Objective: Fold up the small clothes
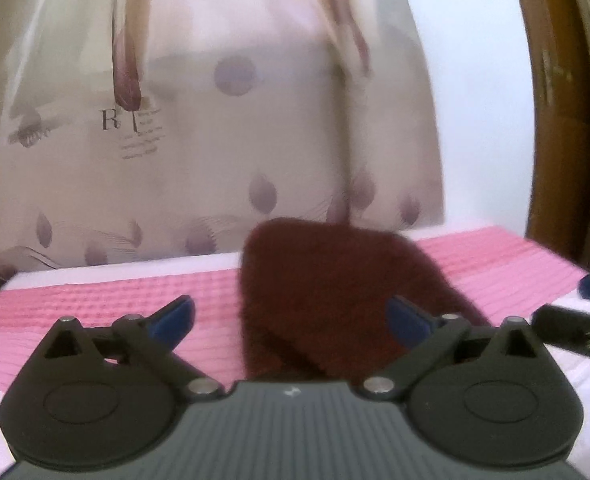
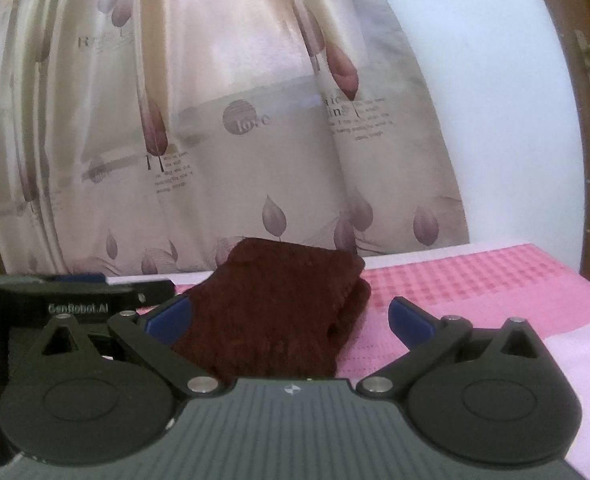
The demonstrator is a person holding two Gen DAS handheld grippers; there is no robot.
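A dark maroon knitted garment (image 2: 279, 312) is seen lying folded on a pink textured cloth (image 2: 475, 288) that covers a white surface (image 2: 575, 360). The garment is placed toward the far edge of the pink cloth, with its far end close to a hanging curtain (image 2: 223, 120). One thick fold is stacked over a lower layer, which is seen along the garment's right side in the right wrist view.

The left gripper (image 1: 291, 316) is held low over the cloth with its two blue-tipped fingers (image 1: 175, 316) spread wide. Nothing is gripped between them. The near part of the garment lies in the gap, toward the right-hand finger; whether that finger touches the fabric cannot be told, as this view is blurred.

The right gripper (image 2: 289, 316) is likewise spread wide and holds nothing. The garment is seen between its fingers (image 2: 409, 320), close against the left-hand finger, while bare pink cloth shows beside the right-hand finger. The two grippers are held side by side, and part of each is caught at the edge of the other's view.

Behind the cloth, the beige curtain is printed with mauve leaves and small lettering. A white wall (image 2: 495, 100) is seen to its right, and a brown wooden door frame (image 1: 555, 120) beyond that.
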